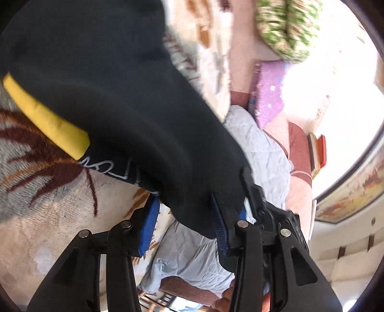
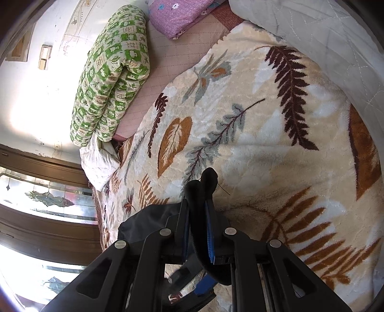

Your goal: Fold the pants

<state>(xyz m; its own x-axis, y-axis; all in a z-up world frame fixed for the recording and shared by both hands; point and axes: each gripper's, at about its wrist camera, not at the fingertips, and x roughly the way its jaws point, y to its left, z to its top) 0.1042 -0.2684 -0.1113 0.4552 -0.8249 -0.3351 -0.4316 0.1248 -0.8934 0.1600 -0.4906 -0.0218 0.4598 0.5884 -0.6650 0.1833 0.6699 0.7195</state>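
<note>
Both grippers (image 1: 184, 211) (image 2: 197, 211) hold black pants (image 1: 108, 84).

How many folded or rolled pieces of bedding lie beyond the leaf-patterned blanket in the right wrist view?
2: a green-and-cream patterned quilt, rolled up at upper left near the wall, and a purple flowered one at the top edge. Others may lie outside the view.

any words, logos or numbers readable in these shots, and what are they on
White outline lettering on the black pants, beside the yellow stripe: there is text, but it is blurred, partly folded under and cannot be read.
Green checked quilt: small marks in its squares, too small to tell whether they are characters.
Leaf-pattern blanket, purple pillow: patterns only, no text.
Nothing else carries readable text.
</note>
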